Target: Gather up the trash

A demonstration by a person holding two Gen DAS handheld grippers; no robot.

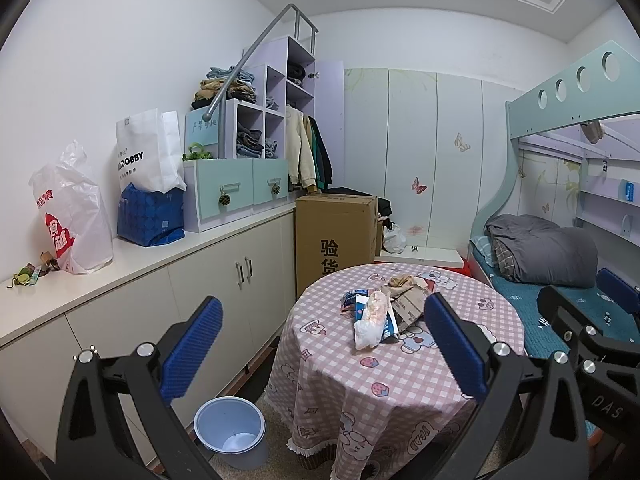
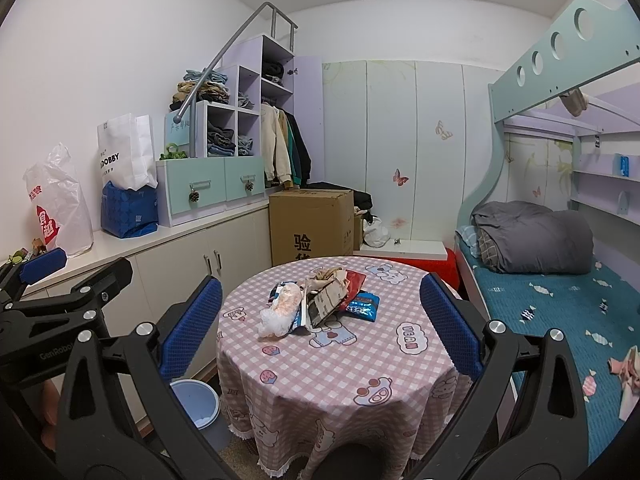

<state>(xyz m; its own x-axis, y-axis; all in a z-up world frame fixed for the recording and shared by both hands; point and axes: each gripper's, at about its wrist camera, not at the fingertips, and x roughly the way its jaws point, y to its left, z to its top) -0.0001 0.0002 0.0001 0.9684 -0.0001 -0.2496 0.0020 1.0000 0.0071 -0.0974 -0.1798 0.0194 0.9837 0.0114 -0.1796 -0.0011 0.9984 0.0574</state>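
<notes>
Currently pre-grasp: left gripper (image 1: pixel 324 338) and right gripper (image 2: pixel 320 326) both spread wide, holding nothing, short of the trash (image 2: pixel 316 302) on the table (image 2: pixel 360 376). Next: reach in, pinch one wrapper, carry to bin (image 1: pixel 230 426).

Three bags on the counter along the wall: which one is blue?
The blue bag, the squat patterned one in the middle. It sits under the tall white paper bag; the crinkled plastic bag left of it is white with red print.

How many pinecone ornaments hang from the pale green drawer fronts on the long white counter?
2. One brown pinecone ornament hangs from the left pale green drawer's handle, and the other pinecone hangs from the right drawer's handle. Both drawers sit on the long white counter; none looks hidden.
</notes>
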